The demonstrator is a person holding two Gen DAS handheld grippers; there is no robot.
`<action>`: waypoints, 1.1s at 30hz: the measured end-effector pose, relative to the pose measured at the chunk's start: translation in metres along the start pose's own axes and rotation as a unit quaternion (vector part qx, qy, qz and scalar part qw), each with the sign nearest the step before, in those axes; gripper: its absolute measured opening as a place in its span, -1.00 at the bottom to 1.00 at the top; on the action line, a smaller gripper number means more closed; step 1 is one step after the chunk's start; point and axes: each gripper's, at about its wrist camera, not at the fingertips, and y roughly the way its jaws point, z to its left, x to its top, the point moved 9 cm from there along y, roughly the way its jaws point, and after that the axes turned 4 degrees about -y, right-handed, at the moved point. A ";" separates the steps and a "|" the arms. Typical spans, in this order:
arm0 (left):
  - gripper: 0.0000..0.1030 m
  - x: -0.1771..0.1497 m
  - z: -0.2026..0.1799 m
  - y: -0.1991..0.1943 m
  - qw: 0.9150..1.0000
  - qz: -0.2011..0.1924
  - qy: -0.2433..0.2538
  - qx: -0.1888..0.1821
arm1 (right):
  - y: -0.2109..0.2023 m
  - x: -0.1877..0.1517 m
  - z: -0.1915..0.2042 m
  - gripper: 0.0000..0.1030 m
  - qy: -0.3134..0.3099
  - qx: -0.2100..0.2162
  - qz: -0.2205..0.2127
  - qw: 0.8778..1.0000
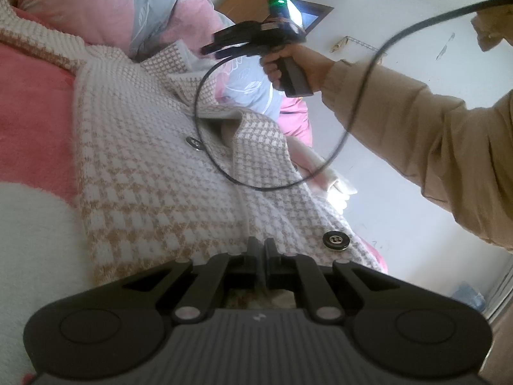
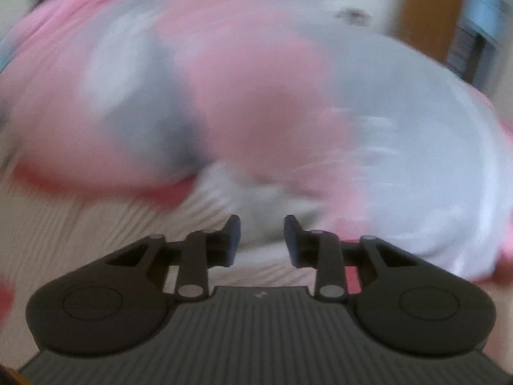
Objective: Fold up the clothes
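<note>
Houndstooth knit cardigan [image 1: 154,166] is lying spread over the pink blanket [image 1: 35,122], one front panel folded back near the top, two dark buttons [image 1: 335,240] showing down the placket.

Left gripper [image 1: 261,252] is sitting low at the hem edge, jaws pressed together on the knit fabric; a scrap of the weave is showing behind them. It is acting as the anchor.

Right gripper [image 2: 262,235] is hanging above the collar end, carried by a hand [image 1: 295,64] in a tan sleeve [image 1: 433,147]. Its jaws are standing partly apart with nothing between them; its own view is badly smeared, mostly the pink-and-grey quilt [image 2: 198,89].

A black cable [image 1: 205,96] is looping across the cardigan's chest.

Judgement: the step in hand is a re-grip for the next fold. To do it well:
- keeping the left pinch firm so the hem is not creeping
- taking the loose panel edge near the collar, not the quilt behind
- lifting the cable clear before folding, or it may be getting trapped
- pinching one layer only, then carrying it flat across
</note>
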 end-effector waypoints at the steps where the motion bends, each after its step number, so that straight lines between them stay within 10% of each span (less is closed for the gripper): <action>1: -0.88 0.000 0.000 0.000 1.000 0.000 0.000 0.000 | 0.002 -0.004 0.020 -0.20 -0.038 0.011 0.010 0.999; 10: -0.89 0.001 0.000 -0.001 1.000 -0.001 0.000 -0.001 | 0.049 -0.062 0.088 -0.01 -0.141 -0.001 0.107 0.984; 14: -0.89 0.001 0.000 -0.001 1.000 -0.002 0.000 -0.001 | 0.069 -0.066 0.066 -0.38 -0.073 -0.019 0.099 0.992; 16: -0.89 0.000 0.000 -0.002 1.000 -0.002 0.000 -0.001 | 0.072 -0.069 0.053 -0.86 -0.040 -0.025 0.093 0.995; 33: -0.89 -0.001 0.001 -0.001 1.000 -0.005 0.000 -0.005 | 0.039 -0.033 -0.009 -0.88 0.202 0.001 -0.058 0.978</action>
